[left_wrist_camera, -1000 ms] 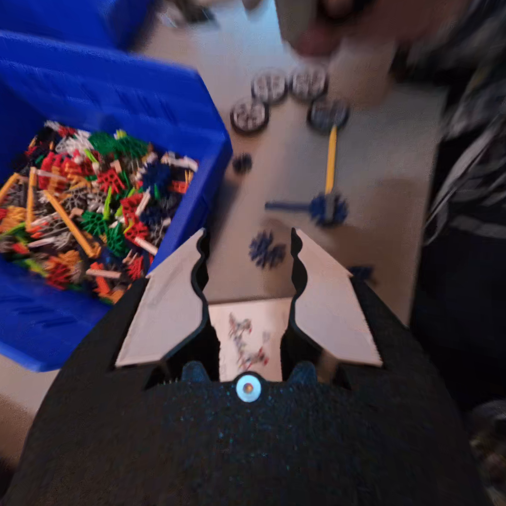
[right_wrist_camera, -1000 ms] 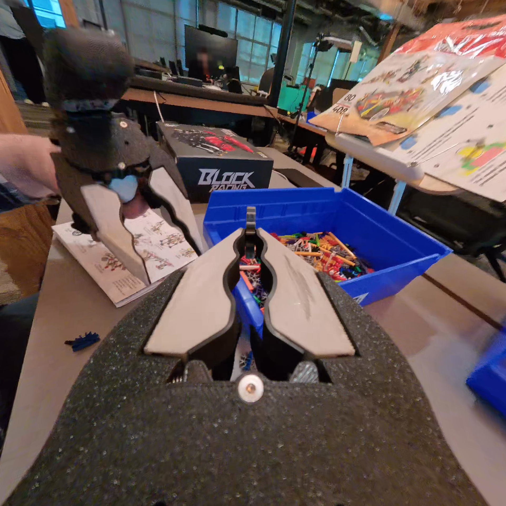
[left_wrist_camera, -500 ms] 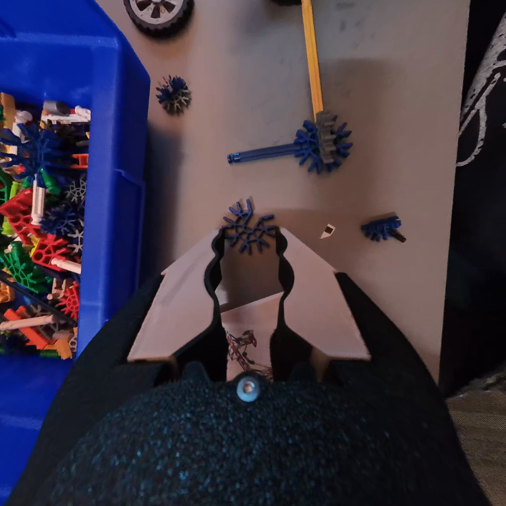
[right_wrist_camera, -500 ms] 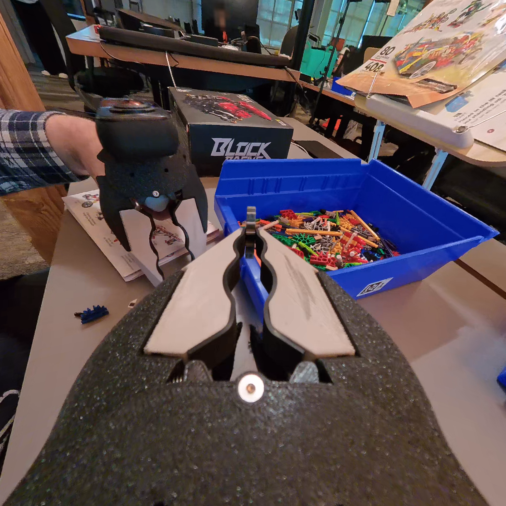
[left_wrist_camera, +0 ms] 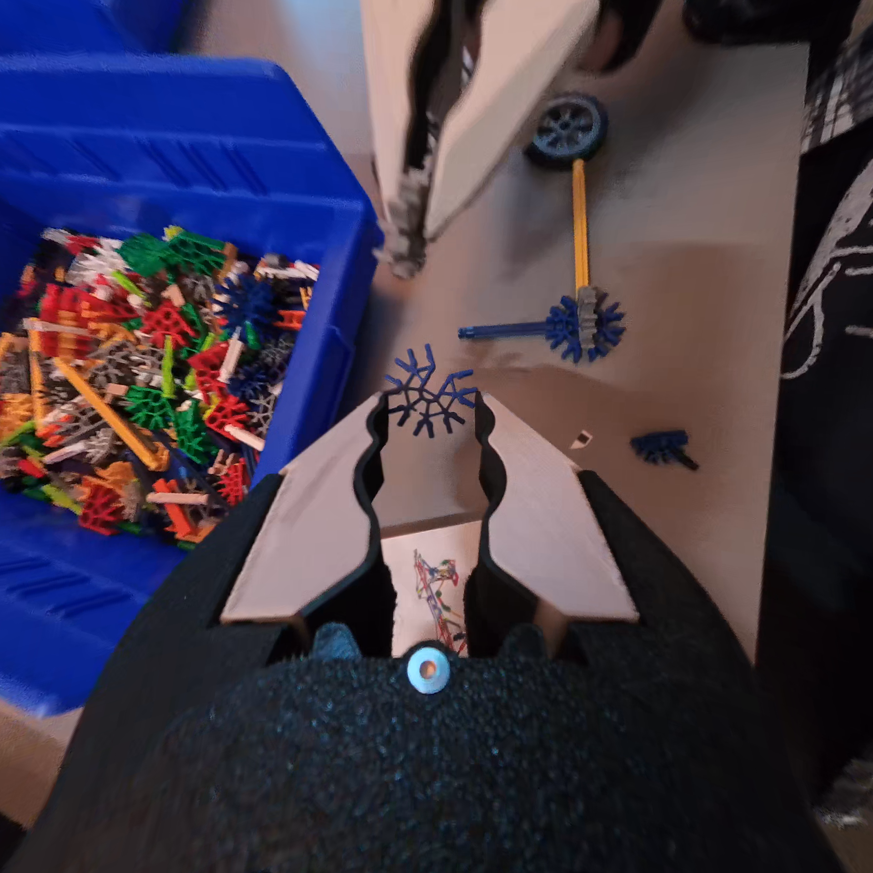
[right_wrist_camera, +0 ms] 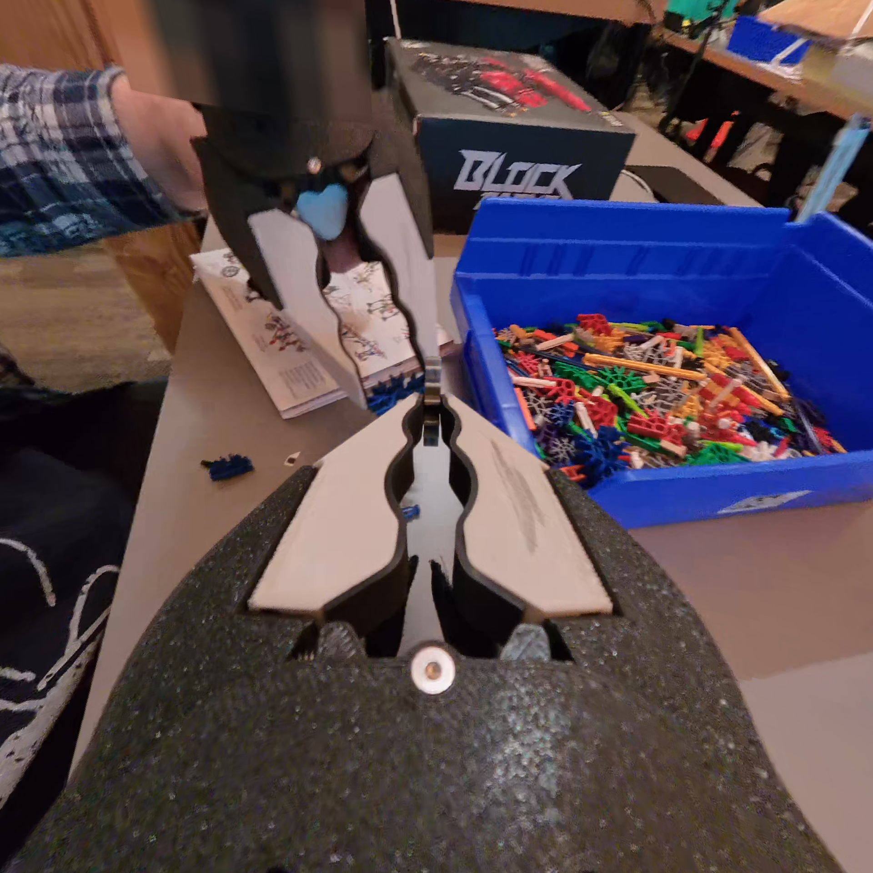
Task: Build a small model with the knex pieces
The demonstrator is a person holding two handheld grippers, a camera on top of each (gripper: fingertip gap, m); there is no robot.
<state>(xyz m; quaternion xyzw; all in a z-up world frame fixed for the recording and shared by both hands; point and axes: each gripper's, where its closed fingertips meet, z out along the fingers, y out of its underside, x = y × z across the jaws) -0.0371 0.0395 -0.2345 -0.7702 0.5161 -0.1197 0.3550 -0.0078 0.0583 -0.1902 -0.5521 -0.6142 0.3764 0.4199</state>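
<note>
My left gripper (left_wrist_camera: 430, 401) is shut on a flat blue snowflake connector (left_wrist_camera: 427, 397); both fingertips press on its edges. It holds the connector just above the tan table (left_wrist_camera: 519, 236), beside the blue bin (left_wrist_camera: 189, 141) of mixed coloured building pieces. The right wrist view shows the left gripper (right_wrist_camera: 392, 382) with the blue connector (right_wrist_camera: 392, 389) at its tips. My right gripper (right_wrist_camera: 432, 406) is shut on a small grey piece (right_wrist_camera: 432, 378) that sticks out past its tips, close to the left gripper's tips. In the left wrist view the right gripper (left_wrist_camera: 406, 255) comes in from above, blurred.
On the table lie a blue rod with blue connectors and a grey gear (left_wrist_camera: 586, 326), a yellow rod (left_wrist_camera: 581, 226) to a wheel (left_wrist_camera: 567, 127), and a small blue piece (left_wrist_camera: 661, 446). A booklet (right_wrist_camera: 293, 359) and a black box (right_wrist_camera: 510, 141) lie behind. My right fingertips sit around 6 centimetres from my left ones.
My left gripper came down over the blue connector, closed on it and now holds it. My right gripper moved in toward the left gripper with the grey piece still held.
</note>
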